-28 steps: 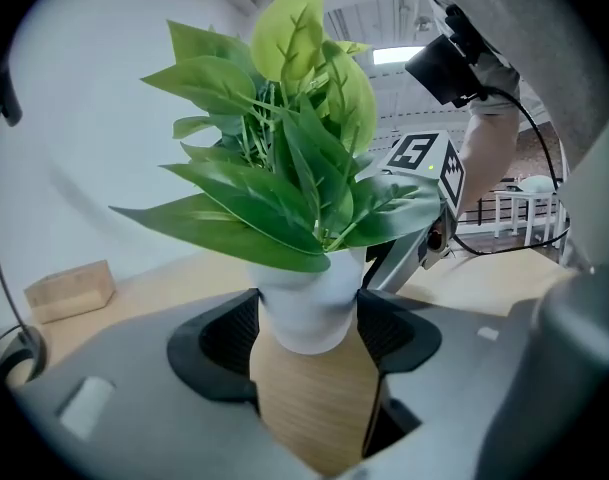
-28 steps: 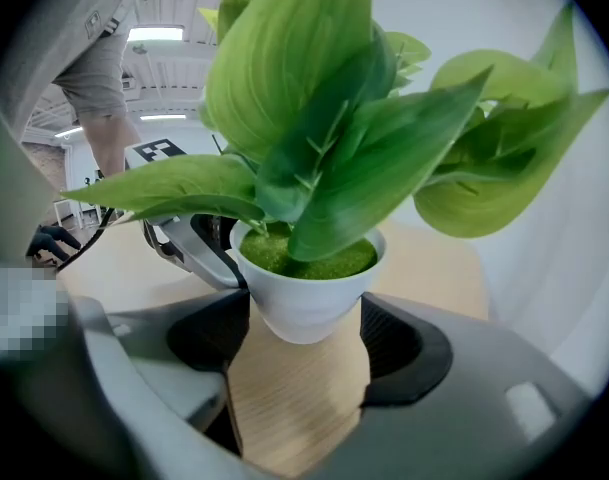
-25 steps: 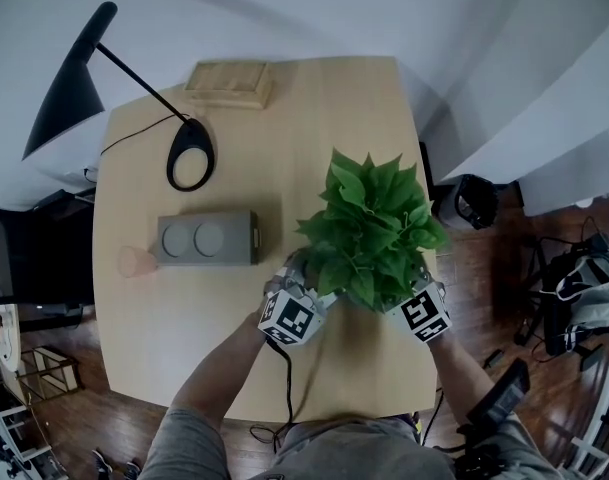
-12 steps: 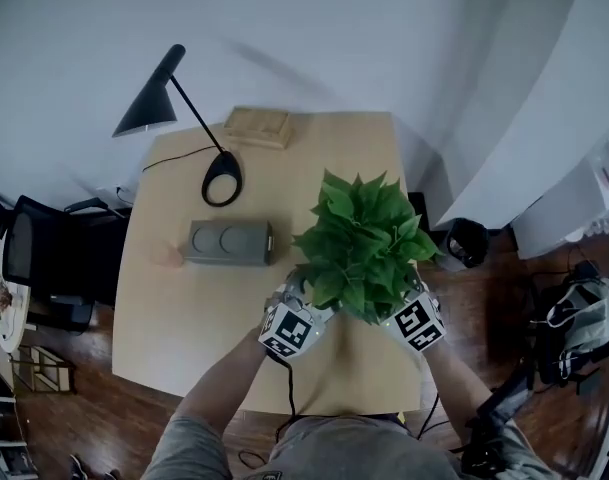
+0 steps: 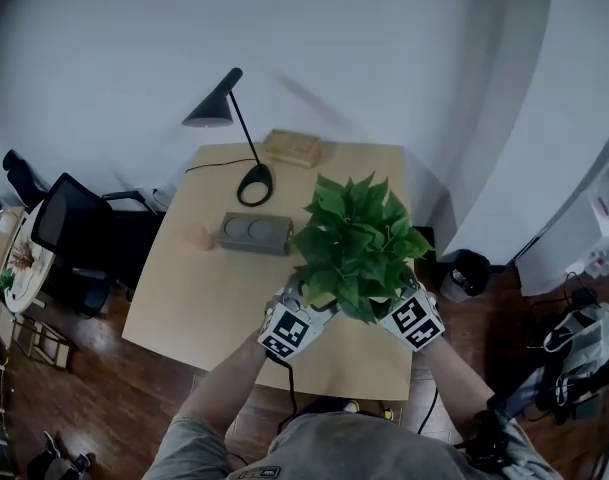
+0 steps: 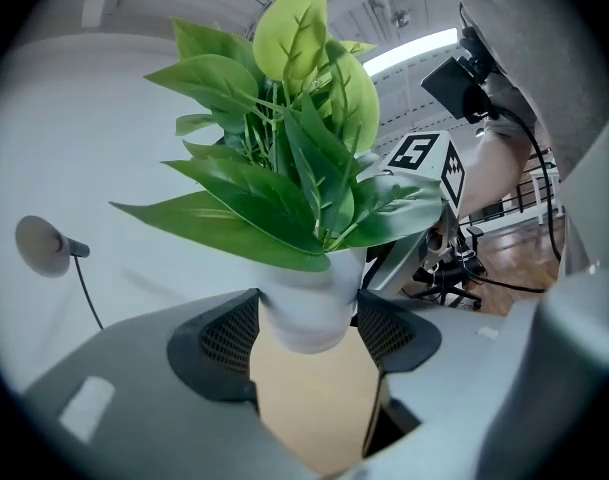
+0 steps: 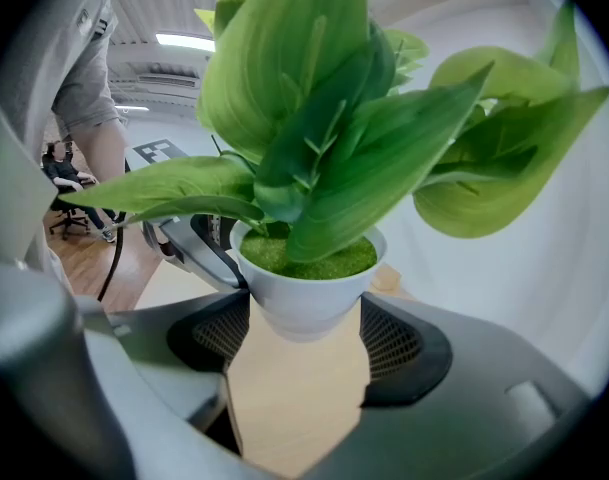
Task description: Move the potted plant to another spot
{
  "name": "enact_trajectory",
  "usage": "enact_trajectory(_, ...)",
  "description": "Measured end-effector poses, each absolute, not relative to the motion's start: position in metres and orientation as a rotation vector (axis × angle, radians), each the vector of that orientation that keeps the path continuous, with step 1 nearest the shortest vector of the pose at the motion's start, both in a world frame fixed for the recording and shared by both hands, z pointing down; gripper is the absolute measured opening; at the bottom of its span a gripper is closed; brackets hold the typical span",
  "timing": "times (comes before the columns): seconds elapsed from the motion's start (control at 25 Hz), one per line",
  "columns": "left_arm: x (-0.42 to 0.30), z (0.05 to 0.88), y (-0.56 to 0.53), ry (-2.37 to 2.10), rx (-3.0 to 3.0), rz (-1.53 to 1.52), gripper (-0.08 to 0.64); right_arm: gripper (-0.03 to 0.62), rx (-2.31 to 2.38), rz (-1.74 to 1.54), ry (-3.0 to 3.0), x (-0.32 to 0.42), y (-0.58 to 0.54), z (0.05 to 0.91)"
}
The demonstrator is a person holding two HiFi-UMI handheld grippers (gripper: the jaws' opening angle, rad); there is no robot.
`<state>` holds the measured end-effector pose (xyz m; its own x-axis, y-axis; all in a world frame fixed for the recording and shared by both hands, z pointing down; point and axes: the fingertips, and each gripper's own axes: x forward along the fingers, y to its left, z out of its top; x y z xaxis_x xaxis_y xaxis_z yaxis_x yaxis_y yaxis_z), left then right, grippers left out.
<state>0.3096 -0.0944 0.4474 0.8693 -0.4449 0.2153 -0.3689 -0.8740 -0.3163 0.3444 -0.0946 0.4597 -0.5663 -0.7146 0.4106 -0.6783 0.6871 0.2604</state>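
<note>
one potted plant [image 5: 356,243] higher than before, left tool [image 6: 306,334] and right tool [image 7: 296,330] gripping it

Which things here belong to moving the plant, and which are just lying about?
In the job: plant; left gripper and right gripper, jaws shut on it.
Lying about: lamp; grey box; wooden box; chair.
</note>
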Motion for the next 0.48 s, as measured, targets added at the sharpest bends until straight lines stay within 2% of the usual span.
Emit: enact_trajectory(0.48,0.246,0.427,-0.06,0.833,-2.698,-0.462,0.304,0.351,0.895,-0.166,-2.51,0.28,-0.066,0.441)
